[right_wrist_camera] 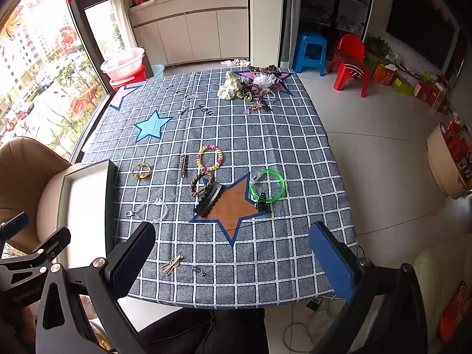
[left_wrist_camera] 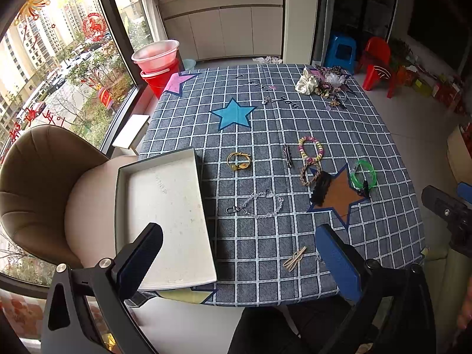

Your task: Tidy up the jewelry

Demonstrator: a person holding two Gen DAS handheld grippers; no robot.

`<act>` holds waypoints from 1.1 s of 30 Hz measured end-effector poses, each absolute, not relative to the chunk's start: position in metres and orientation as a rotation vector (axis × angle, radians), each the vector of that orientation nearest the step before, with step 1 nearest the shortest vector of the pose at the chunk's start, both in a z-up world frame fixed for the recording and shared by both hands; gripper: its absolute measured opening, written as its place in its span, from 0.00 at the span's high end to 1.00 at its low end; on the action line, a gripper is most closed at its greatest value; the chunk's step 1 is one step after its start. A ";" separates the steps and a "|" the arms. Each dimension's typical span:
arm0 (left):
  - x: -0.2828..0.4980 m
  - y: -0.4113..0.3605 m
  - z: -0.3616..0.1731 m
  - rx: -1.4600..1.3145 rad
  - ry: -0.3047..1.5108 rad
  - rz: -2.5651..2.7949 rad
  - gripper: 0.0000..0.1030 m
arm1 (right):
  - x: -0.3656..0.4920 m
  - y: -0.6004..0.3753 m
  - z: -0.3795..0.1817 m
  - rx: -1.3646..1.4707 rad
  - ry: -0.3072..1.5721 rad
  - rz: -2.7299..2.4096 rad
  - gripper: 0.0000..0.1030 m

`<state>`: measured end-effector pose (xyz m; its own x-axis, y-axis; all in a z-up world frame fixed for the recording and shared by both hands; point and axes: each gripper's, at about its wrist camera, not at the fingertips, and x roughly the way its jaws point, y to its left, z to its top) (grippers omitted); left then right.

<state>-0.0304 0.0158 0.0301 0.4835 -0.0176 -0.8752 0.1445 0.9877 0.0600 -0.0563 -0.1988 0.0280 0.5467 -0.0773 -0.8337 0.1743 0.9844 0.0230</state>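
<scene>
Grippers: left gripper (left_wrist_camera: 239,250) and right gripper (right_wrist_camera: 231,246) are held spread wide, nothing grasped | tray (left_wrist_camera: 165,221): lower left of frame, empty (white inside) | jewelry: gold ring (left_wrist_camera: 238,161), beaded bracelet (left_wrist_camera: 310,148), green bangle (left_wrist_camera: 363,174) are scattered mid-frame on the checked cloth (left_wrist_camera: 295,124)

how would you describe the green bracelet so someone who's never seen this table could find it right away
Start at the brown star printed on the checked tablecloth. The green bracelet lies at that star's right-hand point, with a small black claw clip at its near edge. It is the only translucent bright green ring; the beaded bracelet and braided bracelet to its left are pastel and brown.
</scene>
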 end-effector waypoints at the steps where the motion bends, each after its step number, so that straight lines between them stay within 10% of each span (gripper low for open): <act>1: -0.031 0.016 0.029 0.133 1.065 -0.100 0.00 | -0.056 -0.199 0.027 0.109 0.983 -0.148 0.00; 33: 0.075 -0.034 -0.142 0.298 1.287 -0.229 0.00 | 0.022 -0.284 -0.124 0.346 1.306 -0.162 0.00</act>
<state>0.0748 -0.0337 -0.1424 0.2662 -0.0015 -0.9639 0.3309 0.9394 0.0900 0.0216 -0.2842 -0.1244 0.2600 0.0769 -0.9625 0.3097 0.9375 0.1586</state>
